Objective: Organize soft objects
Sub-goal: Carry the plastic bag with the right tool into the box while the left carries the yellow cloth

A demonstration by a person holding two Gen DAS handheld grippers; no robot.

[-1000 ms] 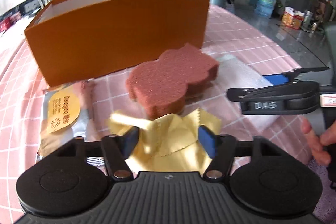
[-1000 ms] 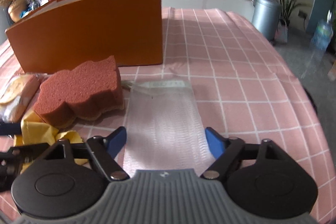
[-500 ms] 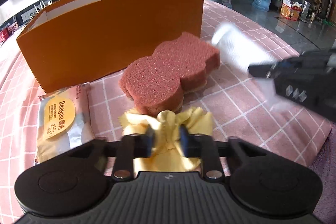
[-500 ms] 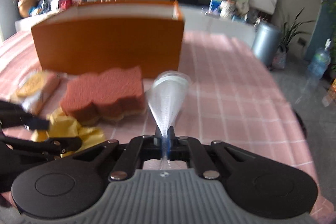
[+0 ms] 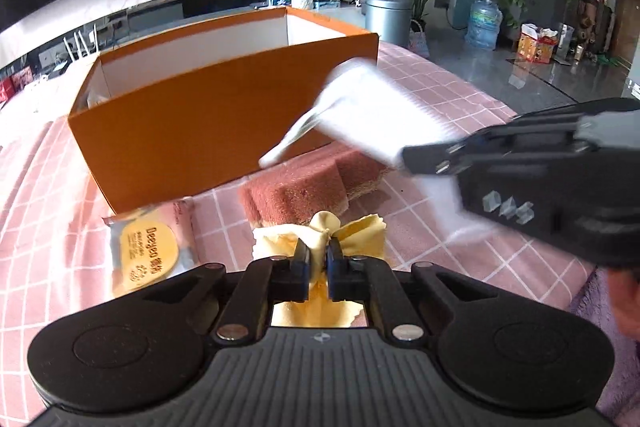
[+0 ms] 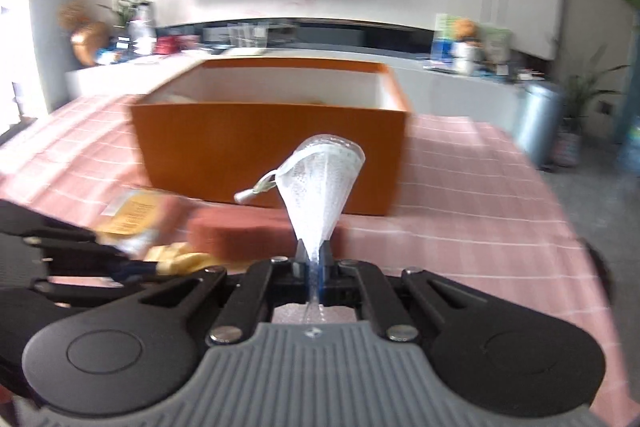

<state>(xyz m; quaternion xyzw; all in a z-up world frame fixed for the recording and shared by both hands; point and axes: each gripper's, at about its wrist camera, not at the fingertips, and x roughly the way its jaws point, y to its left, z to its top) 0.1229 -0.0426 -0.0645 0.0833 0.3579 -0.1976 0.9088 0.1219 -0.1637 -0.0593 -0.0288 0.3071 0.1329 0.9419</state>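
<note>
Left wrist: left tongs [image 5: 318,259] pinch yellow cloth [image 5: 360,231]; right tongs [image 6: 314,261] clamp mesh bag [image 6: 320,179].

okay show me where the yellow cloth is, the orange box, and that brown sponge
yellow cloth [image 5: 320,223]: left wrist view, the bunched fold above the closed fingers.
orange box [image 5: 200,131]: left wrist view, middle of its near outer wall.
brown sponge [image 5: 296,193]: left wrist view, top face of its near lobe.

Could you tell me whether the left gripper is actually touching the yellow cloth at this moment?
Touching. The left wrist view shows the left gripper shut on the yellow cloth, whose bunched fabric is pinched between both pads with no gap.
</note>
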